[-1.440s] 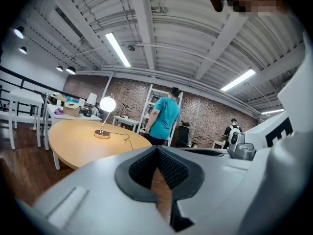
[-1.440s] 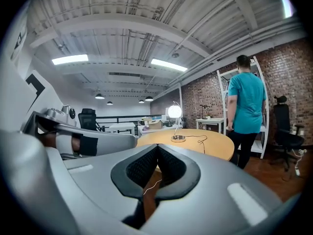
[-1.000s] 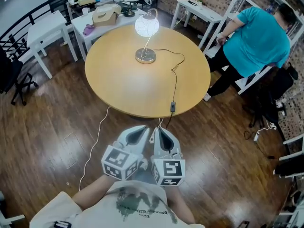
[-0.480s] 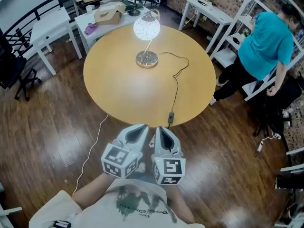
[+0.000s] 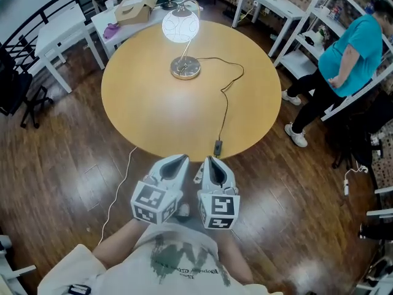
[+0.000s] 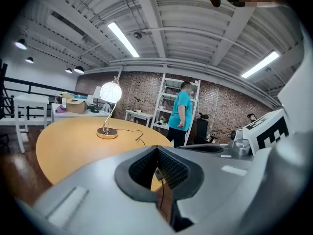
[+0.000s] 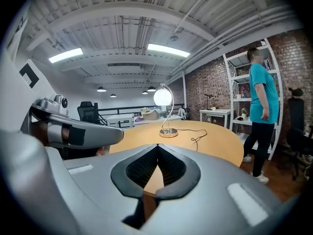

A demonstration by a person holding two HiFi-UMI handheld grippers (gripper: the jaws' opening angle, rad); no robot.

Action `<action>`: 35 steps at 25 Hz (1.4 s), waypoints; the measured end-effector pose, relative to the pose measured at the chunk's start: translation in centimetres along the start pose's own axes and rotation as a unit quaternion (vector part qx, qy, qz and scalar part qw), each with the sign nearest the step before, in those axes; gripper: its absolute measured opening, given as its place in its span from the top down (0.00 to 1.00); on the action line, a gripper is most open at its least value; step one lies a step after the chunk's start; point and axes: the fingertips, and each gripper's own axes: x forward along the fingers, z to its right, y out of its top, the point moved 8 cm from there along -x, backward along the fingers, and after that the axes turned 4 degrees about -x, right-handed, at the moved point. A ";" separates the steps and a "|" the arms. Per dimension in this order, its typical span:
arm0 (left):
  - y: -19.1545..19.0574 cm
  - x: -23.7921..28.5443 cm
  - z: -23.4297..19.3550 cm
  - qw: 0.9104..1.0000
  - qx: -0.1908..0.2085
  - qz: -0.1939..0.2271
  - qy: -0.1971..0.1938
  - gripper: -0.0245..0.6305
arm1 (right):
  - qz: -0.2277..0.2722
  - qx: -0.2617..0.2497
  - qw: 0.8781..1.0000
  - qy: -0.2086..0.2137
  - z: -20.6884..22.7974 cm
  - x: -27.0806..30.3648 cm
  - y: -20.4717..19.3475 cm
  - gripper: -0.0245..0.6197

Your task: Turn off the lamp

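The lamp's round globe point(image 5: 180, 25) glows above its metal base point(image 5: 185, 68) at the far side of the round wooden table point(image 5: 141, 109). A black cord point(image 5: 227, 100) runs from the base to an inline switch point(image 5: 217, 147) lying at the table's near edge. My left gripper point(image 5: 179, 161) and right gripper point(image 5: 209, 162) hang side by side just short of that edge, both shut and holding nothing. The left gripper view shows the lit globe point(image 6: 110, 92) and the base point(image 6: 106, 133). In the right gripper view the globe point(image 7: 163, 97) is lit too.
A person in a teal shirt point(image 5: 350, 48) stands by white shelving at the right. White side tables point(image 5: 61, 32) stand behind the round table, one carrying a cardboard box point(image 5: 132, 8). A white cable point(image 5: 120, 189) trails over the dark wood floor to my left.
The table's near edge and the switch have come closer to my grippers. The person at the right has turned and shifted along the shelving. Both grippers stay shut.
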 end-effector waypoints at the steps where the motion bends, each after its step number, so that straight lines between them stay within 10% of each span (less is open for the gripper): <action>1: -0.2 0.4 -0.2 1.000 0.001 -0.002 0.000 0.97 | -0.002 0.002 1.000 -0.002 0.2 0.3 -0.2 0.96; 35: -1.0 9.2 -5.4 0.999 -0.017 -0.036 -0.034 0.97 | -0.142 -0.009 0.988 -0.064 7.2 10.8 -9.6 0.96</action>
